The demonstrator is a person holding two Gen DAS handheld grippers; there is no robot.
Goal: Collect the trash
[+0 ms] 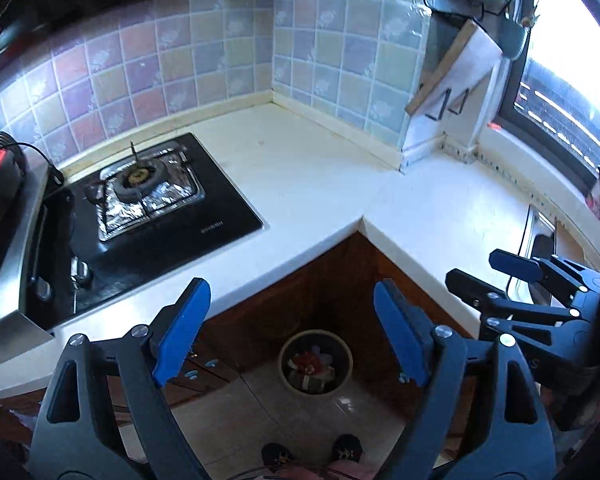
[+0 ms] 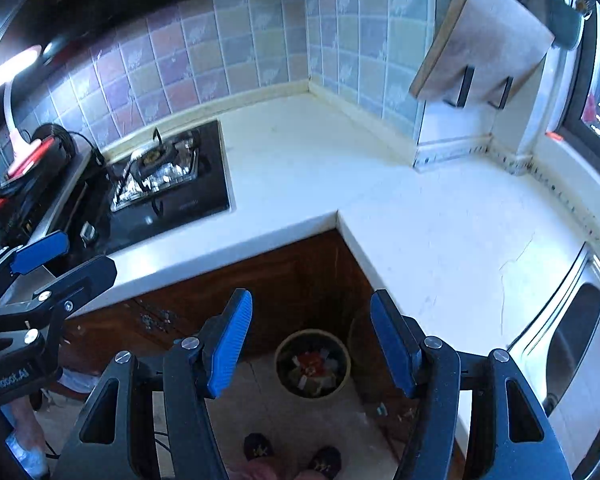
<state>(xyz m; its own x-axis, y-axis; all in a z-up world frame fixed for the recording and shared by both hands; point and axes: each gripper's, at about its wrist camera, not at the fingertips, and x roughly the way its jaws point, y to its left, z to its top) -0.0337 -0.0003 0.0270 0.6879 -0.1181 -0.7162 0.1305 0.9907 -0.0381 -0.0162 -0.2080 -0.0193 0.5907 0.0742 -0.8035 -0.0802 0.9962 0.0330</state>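
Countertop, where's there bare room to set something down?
The white countertop is bare from the gas stove round the tiled corner to the sink. The far left, by the stove and lamp, is crowded.

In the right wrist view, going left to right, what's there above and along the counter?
Pink lamp → gas stove → white countertop → cutting board → steel sink.
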